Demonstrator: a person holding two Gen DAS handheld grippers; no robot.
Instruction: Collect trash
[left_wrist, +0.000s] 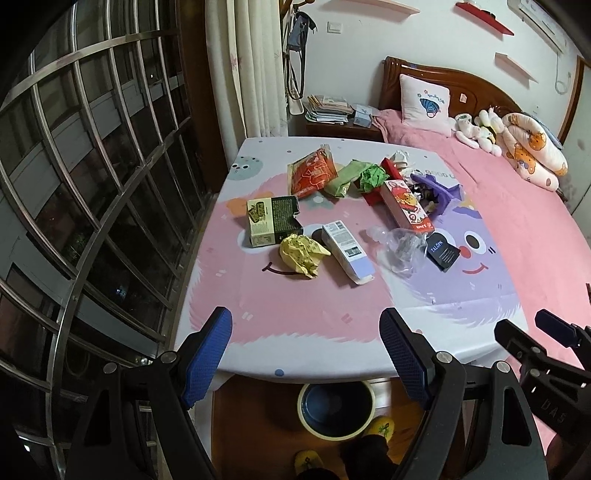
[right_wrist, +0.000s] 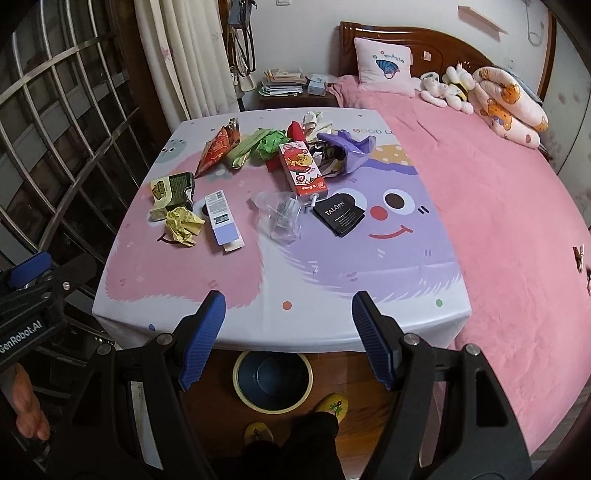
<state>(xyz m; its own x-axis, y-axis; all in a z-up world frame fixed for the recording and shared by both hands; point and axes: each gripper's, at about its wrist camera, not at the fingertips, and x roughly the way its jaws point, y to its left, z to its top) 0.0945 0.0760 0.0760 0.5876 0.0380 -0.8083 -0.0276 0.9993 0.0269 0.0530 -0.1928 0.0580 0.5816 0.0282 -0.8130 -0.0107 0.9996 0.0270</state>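
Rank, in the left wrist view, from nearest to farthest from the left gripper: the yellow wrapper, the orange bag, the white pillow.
From the left gripper:
1. Yellow wrapper, near side of the table, left.
2. Orange bag, far side of the table.
3. White pillow, at the headboard, beyond the table.

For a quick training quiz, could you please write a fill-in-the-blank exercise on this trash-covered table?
1. The crumpled yellow wrapper lies right beside the dark ___ box.
2. The black card reads ___.
3. The bin stands on the ___, below the table's near edge.
4. Both grippers hold ___.

Missing words: green; TALOPN; floor; nothing
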